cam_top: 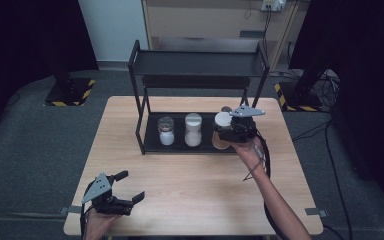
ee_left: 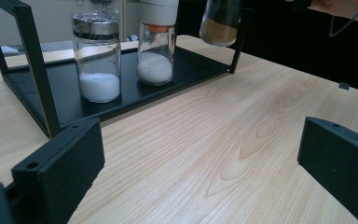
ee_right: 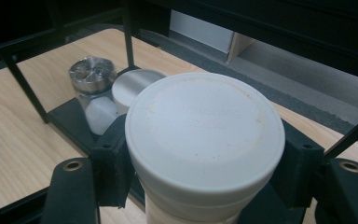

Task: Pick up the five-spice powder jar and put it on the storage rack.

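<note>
Table (ee_left: 242, 140): pale wood-grain top, smooth, faint sheen. Rack (ee_left: 37, 70): matt black metal. Jars: clear glossy glass; one shiny metal cap (ee_left: 95, 23), held jar's lid (ee_right: 205, 130) matt white plastic. Gripper pads (ee_left: 60, 168): matt black, slightly rough.

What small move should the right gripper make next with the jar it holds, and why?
Probably ease it straight out, clear of the rack. The right gripper is shut on the white-lidded jar of brown powder, already off the lower shelf, with two jars close beside it.
</note>
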Available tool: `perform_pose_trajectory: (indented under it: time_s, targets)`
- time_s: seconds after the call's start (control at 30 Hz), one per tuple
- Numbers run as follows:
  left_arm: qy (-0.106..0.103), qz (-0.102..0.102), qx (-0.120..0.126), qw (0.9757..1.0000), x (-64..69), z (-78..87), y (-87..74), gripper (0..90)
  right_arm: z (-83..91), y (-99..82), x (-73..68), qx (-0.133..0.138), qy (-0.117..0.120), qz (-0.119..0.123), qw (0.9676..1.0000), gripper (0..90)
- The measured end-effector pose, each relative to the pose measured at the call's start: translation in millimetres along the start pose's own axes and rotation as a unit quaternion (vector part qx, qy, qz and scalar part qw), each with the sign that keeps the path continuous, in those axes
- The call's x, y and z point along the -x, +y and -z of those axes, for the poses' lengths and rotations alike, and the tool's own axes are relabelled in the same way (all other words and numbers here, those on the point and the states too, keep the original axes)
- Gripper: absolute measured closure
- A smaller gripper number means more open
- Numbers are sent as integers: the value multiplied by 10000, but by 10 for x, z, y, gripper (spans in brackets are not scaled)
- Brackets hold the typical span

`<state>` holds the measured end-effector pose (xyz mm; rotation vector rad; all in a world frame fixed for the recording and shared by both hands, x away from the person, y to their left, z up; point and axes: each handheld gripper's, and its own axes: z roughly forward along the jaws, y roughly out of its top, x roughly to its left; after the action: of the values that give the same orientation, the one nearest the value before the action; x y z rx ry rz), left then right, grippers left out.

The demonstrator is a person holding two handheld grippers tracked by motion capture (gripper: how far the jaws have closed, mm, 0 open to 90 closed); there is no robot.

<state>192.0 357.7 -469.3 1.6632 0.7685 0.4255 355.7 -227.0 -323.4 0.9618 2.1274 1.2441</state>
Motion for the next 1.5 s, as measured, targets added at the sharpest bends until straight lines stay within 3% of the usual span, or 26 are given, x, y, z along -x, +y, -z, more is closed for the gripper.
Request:
perform_pose_trajectory:
  time_s: [0.63,1.5]
  targets:
    - [-12,22,15,10000,-11,2,-6,0,-355,-33,46,-53,-431,-246,9988,342]
    - [-21,40,17,10000,-19,2,-11,0,-633,-187,26,-256,-483,-330,9980,342]
